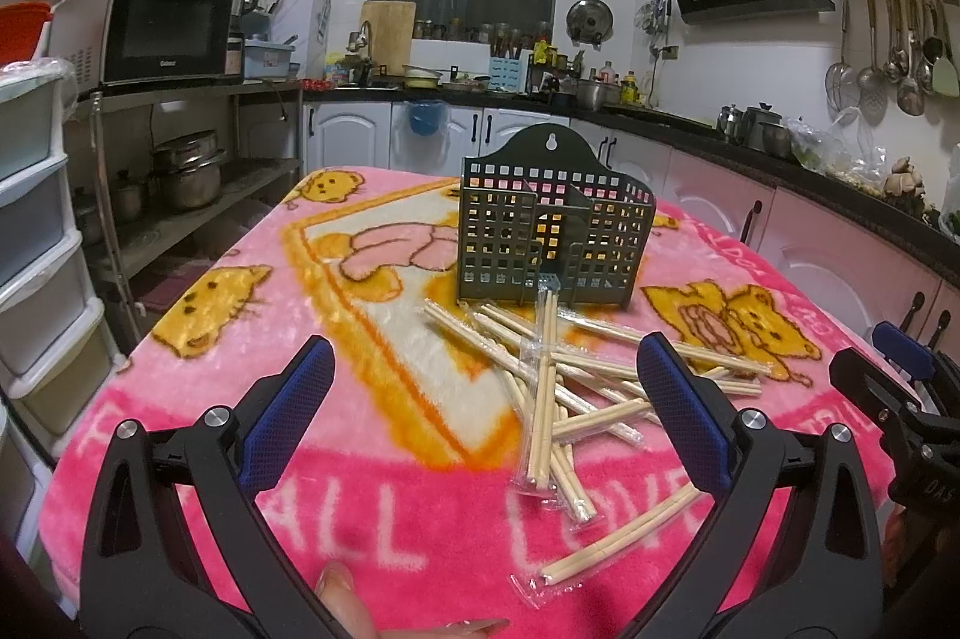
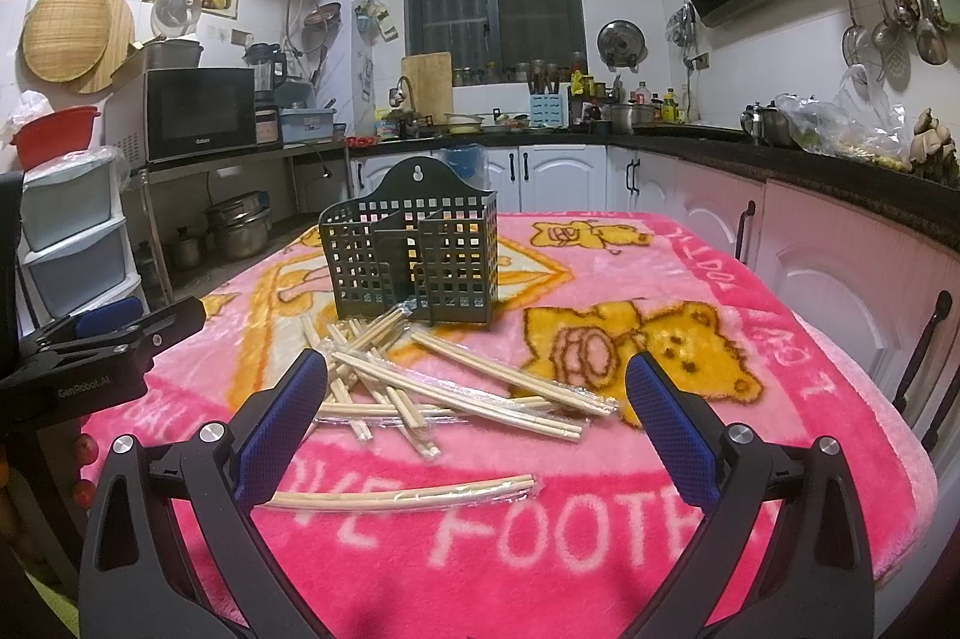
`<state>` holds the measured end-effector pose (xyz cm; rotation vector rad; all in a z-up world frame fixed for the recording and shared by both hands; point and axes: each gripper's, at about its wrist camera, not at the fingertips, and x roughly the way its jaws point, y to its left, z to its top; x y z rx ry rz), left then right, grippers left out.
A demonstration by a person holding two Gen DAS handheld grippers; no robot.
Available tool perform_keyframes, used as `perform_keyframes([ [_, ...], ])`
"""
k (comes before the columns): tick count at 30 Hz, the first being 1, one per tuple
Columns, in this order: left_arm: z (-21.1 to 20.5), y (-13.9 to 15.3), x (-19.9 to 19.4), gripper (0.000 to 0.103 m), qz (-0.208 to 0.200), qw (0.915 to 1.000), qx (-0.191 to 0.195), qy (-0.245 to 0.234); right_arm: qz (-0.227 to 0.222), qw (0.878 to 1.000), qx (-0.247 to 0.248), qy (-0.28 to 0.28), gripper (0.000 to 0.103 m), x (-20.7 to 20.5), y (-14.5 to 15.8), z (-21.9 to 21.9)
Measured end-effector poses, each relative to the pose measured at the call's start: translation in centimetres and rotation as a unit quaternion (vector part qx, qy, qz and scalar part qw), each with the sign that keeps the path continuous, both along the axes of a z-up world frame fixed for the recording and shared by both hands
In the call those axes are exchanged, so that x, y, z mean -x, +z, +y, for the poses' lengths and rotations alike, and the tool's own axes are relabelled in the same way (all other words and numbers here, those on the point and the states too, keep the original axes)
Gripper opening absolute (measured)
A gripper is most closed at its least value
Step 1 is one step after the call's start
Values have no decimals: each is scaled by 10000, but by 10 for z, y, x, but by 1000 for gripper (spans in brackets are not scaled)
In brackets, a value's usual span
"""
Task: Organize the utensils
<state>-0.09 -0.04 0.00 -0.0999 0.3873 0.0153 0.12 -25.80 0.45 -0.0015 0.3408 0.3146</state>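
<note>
Both hand-held grippers hover over the pink blanket [image 2: 750, 279] with nothing between their spread jaws. The wrapped chopsticks [image 1: 558, 381] lie in a loose, crisscrossed heap ahead of them, just in front of the dark perforated utensil holder [image 2: 414, 255], which stands upright and looks empty. One pair [image 2: 408, 496] lies apart, crosswise, closest to the right gripper [image 2: 474, 429]. The left gripper [image 1: 486, 417] faces the heap too, most sticks slanting away from it.

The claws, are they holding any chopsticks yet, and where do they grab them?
No. Both the left claw and right claw are open and empty; the wrapped chopsticks lie loose on the blanket.
</note>
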Motion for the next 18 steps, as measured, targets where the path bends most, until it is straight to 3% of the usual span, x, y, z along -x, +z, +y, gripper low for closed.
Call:
perform_keyframes([
  [18, 15, 8, -22, 93, 278, 9992, 268, -56, 248, 9990, 239, 301, 97, -28, 0, 7],
])
